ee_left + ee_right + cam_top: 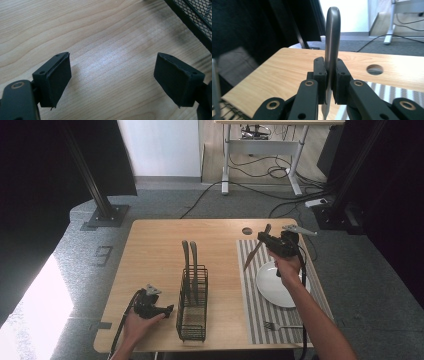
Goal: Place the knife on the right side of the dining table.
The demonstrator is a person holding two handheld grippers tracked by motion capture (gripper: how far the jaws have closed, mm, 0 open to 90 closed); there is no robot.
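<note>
My right gripper [263, 238] is shut on a table knife [255, 250], held above the striped placemat [250, 290] with its blade slanting down to the left, beside the white plate [280, 287]. In the right gripper view the knife's handle [332, 37] rises upright between the closed pads [320, 75]. My left gripper [167, 309] rests low on the wooden table [155, 250], just left of the black wire cutlery basket [192, 312]. It is open, and in the left gripper view its pads [58, 77] stand wide apart over bare wood with nothing between them.
Two utensil handles [189, 252] stick up from the far end of the basket. A fork [282, 325] lies on the placemat's near edge. A round cable hole [247, 230] sits at the table's far side. Stand legs and cables lie on the floor beyond.
</note>
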